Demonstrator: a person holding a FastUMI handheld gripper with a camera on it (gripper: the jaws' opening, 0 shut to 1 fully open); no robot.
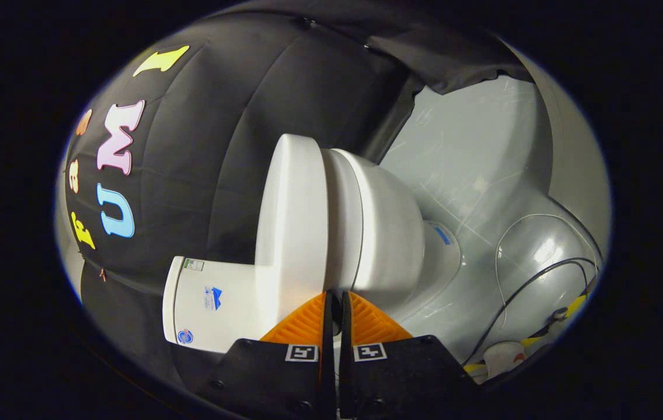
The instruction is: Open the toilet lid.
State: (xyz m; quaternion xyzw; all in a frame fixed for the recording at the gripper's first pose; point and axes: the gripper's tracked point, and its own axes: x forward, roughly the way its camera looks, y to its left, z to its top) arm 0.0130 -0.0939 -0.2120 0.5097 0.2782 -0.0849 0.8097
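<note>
We see the tool (336,297) rolled sideways, so the whole scene reads as tilted. Its fingers (308,321) sit almost together, only a thin slit between them, and we see nothing gripped in that slit. The fingertips sit right at the near edge of the toilet (378,233), at the seam where the lid (293,216) meets the seat (340,221). We can't tell whether the tips touch the porcelain or just stop short of it.

The lid lies flat against the seat, closed, with no visible gap between the two. It shows as a white slab left of the seat and bowl. The tank (209,303) joins the lid end, near and to the left of the fingers, with a few small stickers (213,297) on its face; we can't read them. The bowl swells out to the right of the seat and narrows into a base (442,251) with a small blue mark on it.

Black cloth (220,146) hangs on the far side of the toilet. The floor (471,169) is pale grey and scuffed, right of the bowl. Thin cables (518,291) loop across it near the right, well apart from the toilet, and end by some small yellow and white bits (503,353) we can't identify.
</note>
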